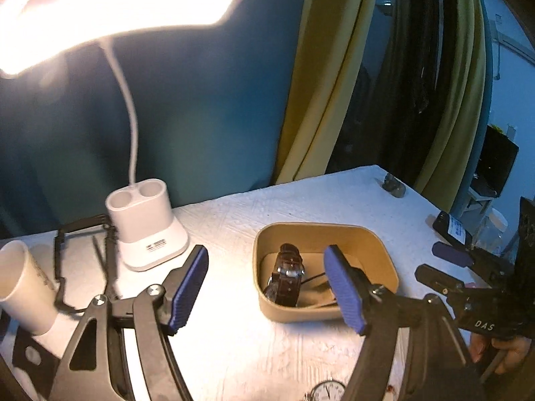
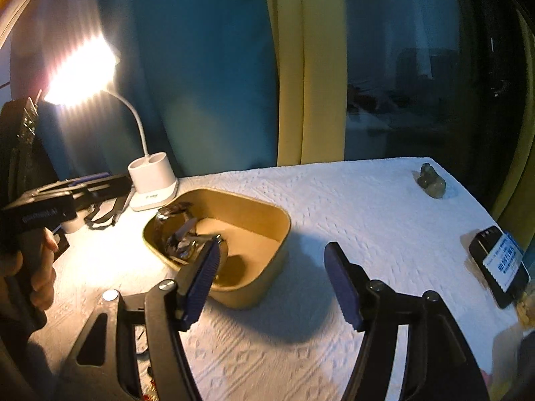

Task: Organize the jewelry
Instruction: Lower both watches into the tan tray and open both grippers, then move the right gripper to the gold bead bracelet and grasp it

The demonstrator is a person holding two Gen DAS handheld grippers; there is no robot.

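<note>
A tan rounded box (image 1: 381, 250) stands on the white cloth. A dark-strapped wristwatch (image 1: 287, 274) and other thin pieces lie in it. My left gripper (image 1: 264, 287) is open and empty, just above the box's near left side. A round watch face (image 1: 329, 391) lies on the cloth below it. In the right wrist view the box (image 2: 264, 220) sits ahead left, with the watch (image 2: 177, 230) inside. My right gripper (image 2: 271, 277) is open and empty, above the box's near right corner. It also shows in the left wrist view (image 1: 451, 260).
A lit white desk lamp (image 1: 150, 230) stands at the back left, with black glasses (image 1: 83, 257) and a white paper cup (image 1: 23, 284) beside it. A small stone figure (image 2: 431, 180) and a dark phone-like device (image 2: 498, 264) lie at the right. Curtains hang behind the table.
</note>
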